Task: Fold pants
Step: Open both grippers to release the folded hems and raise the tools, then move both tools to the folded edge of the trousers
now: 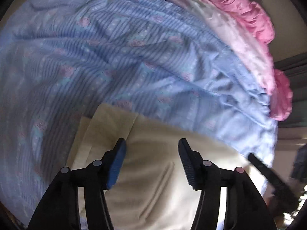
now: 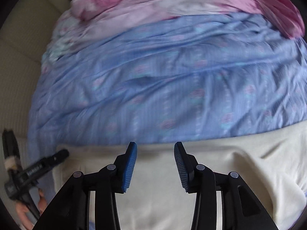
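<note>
The cream pants (image 1: pixel 153 182) lie flat on a blue flowered bedsheet (image 1: pixel 115 57), with a folded layered end (image 1: pixel 109 122) at their upper left. My left gripper (image 1: pixel 152 141) hovers over them, pointing steeply down, open, with nothing between its blue pads. In the right wrist view the pants (image 2: pixel 249 163) spread across the bottom with a few creases on the right. My right gripper (image 2: pixel 155 144) hangs open over their far edge, holding nothing. At the left of that view, the left gripper (image 2: pixel 38 168) is held by a hand (image 2: pixel 23 210) beside the pants' end.
A pink and white ruffled quilt (image 1: pixel 249 19) is bunched along the far side of the bed (image 2: pixel 172 3). Pale ribbed flooring (image 2: pixel 17 76) shows off the bed's left edge. A black part of the other gripper (image 1: pixel 268 172) crosses the lower right of the left wrist view.
</note>
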{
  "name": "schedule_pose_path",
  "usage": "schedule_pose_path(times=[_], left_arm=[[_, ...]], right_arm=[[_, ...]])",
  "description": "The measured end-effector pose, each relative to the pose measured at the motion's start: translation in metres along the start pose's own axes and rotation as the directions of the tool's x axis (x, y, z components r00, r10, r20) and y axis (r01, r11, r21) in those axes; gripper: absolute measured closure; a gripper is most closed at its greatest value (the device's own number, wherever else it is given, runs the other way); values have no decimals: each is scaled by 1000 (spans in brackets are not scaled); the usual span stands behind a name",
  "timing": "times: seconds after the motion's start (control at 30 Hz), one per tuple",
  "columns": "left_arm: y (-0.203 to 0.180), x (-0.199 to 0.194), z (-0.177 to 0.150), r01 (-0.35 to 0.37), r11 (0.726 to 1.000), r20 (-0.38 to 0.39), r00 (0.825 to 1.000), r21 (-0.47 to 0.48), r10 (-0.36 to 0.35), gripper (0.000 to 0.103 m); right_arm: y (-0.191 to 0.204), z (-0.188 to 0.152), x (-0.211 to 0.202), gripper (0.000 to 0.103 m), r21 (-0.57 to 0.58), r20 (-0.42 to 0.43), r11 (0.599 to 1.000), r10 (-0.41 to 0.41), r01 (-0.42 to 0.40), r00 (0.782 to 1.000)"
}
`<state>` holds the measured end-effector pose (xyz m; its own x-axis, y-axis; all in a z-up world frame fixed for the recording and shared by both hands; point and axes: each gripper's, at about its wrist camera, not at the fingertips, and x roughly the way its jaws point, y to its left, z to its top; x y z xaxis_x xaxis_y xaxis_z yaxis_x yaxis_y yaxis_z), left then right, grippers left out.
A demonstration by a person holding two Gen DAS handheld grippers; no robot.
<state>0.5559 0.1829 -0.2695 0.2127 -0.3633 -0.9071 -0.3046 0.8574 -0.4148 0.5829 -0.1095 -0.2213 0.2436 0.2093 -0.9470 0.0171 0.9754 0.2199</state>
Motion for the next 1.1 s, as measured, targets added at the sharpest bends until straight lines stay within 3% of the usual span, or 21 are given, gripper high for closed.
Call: schedule_pose_path(times=[0.1,0.3,0.4,0.53,0.63,0.77,0.97,1.1], left_arm=[[8,-24,-6,47,999,-1,999,15,-47,42],[3,-85,-38,-67,987,54,997,147,59,40],[-4,-114,-60,-120,976,62,992,184,110,36],[-24,-151,-99,-171,932,102,984,318,146,33],[-44,-176,-132,-175,894,145,981,413,125,28],[-75,-187,-178,-126,841,139,988,526,61,28],[-135,-178,-258,-99,754,119,992,649,28,28],[-174,-160,-306,-95,761,113,993,641,29,28]], right_arm=[[22,-17,-9,61,-40,-3,999,24,-24,1000],[45,-62,-54,61,-75,44,996,54,-51,998],[53,-89,-86,52,-74,65,997,43,-39,997],[55,-126,-129,50,-52,98,998,30,-25,995],[50,-164,-166,39,-29,146,1000,-4,9,989],[30,-204,-196,38,3,184,999,-47,48,982],[-29,-264,-228,38,89,188,994,-84,69,978],[-87,-293,-244,38,98,174,993,-76,59,982]])
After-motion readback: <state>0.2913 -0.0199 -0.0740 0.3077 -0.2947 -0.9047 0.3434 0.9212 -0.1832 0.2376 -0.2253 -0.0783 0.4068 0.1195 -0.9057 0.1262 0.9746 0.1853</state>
